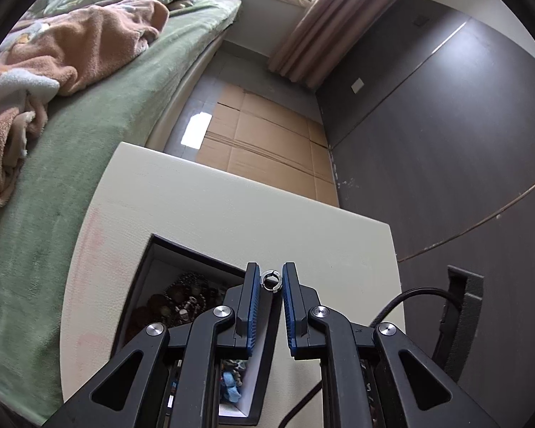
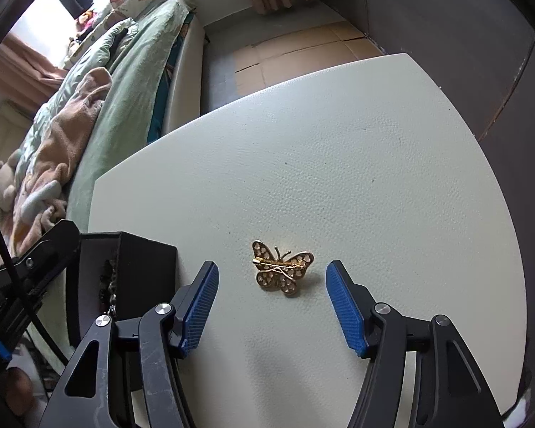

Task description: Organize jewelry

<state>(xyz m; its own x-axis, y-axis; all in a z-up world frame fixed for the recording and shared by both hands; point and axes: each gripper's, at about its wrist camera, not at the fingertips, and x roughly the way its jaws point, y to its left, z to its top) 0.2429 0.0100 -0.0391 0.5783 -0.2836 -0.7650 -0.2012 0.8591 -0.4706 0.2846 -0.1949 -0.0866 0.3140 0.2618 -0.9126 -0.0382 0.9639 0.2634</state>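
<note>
My left gripper (image 1: 271, 281) is shut on a small silver ring (image 1: 270, 280), pinched between its blue pads just above the right edge of a black jewelry box (image 1: 149, 260). The box holds beaded necklaces (image 1: 182, 299) and a blue piece lower down. The box also shows in the right wrist view (image 2: 142, 267) at the left. My right gripper (image 2: 271, 278) is open and empty. A gold butterfly brooch (image 2: 281, 267) lies on the white table (image 2: 339, 160) between its fingers, near their tips.
A bed with a green cover (image 1: 71, 164) and a pink blanket (image 1: 64, 53) runs along the table's left. Flattened cardboard (image 1: 267, 142) lies on the floor beyond the table. A dark wall panel (image 1: 446, 142) stands at the right.
</note>
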